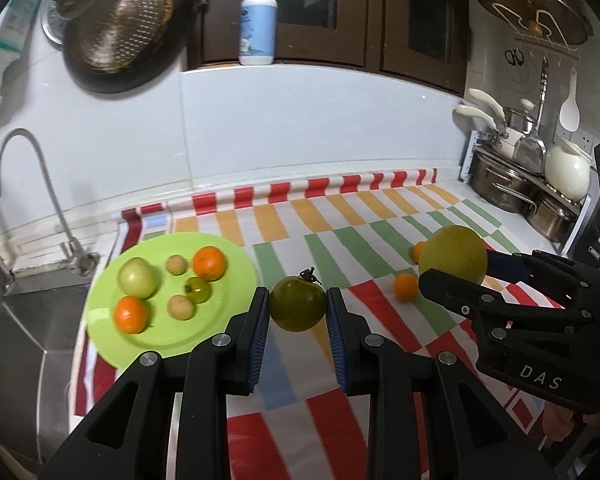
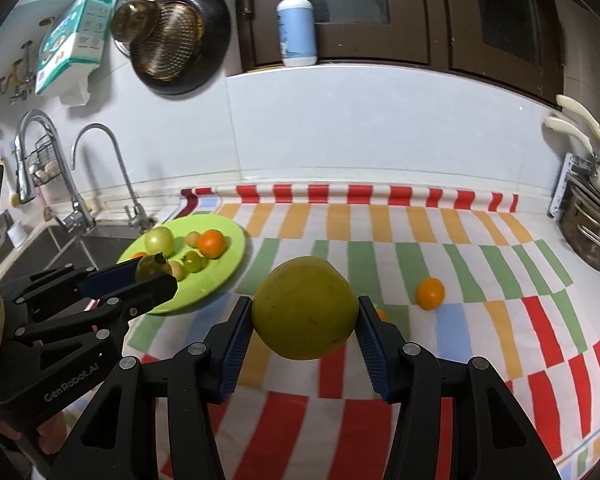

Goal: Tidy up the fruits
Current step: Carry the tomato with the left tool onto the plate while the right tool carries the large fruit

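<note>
gripping jaws, dull olive-green tomato with dark dried stem

Brightness: I see an even, fairly bright indoor light in both views.
Glare: soft sheen on the white tiled wall and the round lime-green plastic plate.
Shadows: faint on the striped checked tablecloth.
Blur: near tablecloth smears slightly.
Distortion: fisheye bends edges; corners go black.
</note>
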Demonstrator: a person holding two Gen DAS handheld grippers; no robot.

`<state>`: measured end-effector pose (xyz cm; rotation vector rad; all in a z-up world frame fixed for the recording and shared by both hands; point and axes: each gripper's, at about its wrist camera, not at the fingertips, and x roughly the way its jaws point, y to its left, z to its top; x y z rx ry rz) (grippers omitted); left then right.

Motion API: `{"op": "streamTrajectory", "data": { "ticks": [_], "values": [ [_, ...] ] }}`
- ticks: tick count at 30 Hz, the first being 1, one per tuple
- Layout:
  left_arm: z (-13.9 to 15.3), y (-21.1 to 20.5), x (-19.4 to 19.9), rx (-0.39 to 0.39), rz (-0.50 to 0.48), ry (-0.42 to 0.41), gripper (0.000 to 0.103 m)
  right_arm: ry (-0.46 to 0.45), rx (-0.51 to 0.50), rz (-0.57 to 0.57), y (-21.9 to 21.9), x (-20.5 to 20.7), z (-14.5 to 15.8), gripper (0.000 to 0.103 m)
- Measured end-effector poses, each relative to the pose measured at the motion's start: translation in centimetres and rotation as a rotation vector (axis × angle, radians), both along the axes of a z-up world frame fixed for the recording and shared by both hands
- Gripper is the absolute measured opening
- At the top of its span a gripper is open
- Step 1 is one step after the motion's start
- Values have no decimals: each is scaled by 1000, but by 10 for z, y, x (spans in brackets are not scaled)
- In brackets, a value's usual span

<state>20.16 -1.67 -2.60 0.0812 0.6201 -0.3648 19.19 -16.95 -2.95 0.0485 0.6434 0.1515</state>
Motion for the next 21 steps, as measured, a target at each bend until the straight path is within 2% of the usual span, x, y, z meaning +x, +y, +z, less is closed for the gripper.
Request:
{"op": "streamTrajectory", "data": {
  "ticks": [21],
  "values": [
    [8, 87, -7, 25, 145, -20, 29, -26, 16, 146, 87, 15, 8, 52]
  ]
}}
